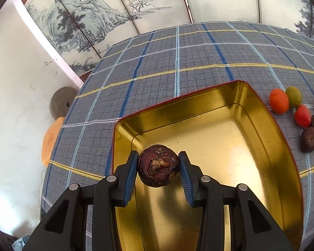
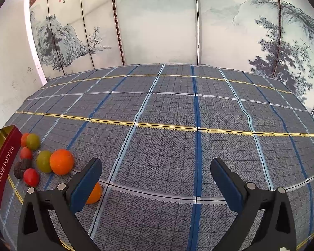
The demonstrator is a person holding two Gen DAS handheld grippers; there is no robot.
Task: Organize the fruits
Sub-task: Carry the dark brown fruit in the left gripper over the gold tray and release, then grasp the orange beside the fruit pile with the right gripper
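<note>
- Left gripper (image 1: 158,165): blue pads pressed on either side of a dark brown, rough-skinned round fruit (image 1: 158,166); jaws narrowed to the fruit's width, fruit pinched between the fingertips.
- Directly beneath and ahead of the left gripper: gold tin (image 1: 261,146), open top, red outer wall. The held fruit sits over the tin's near-left part; contact with the floor of the tin cannot be told.
- To the right of the left gripper, outside the tin on the plaid tablecloth (image 1: 157,62): loose cluster of an orange fruit (image 1: 279,101), green fruit (image 1: 293,96), red fruit (image 1: 302,115) and two brown fruits (image 1: 309,139).
- Right gripper (image 2: 156,174): jaws spread wide, nothing between the pads; hovers over bare cloth.
- Left of the right gripper: same cluster, large orange (image 2: 61,161) nearest, touching a green one (image 2: 43,161); a small orange (image 2: 94,193) lies partly hidden behind the left fingertip.
- Far left of the right wrist view: tin's red side, lettered "TOFFEE" (image 2: 8,156).
- Painted folding screen (image 2: 157,25) stands behind the table.
</note>
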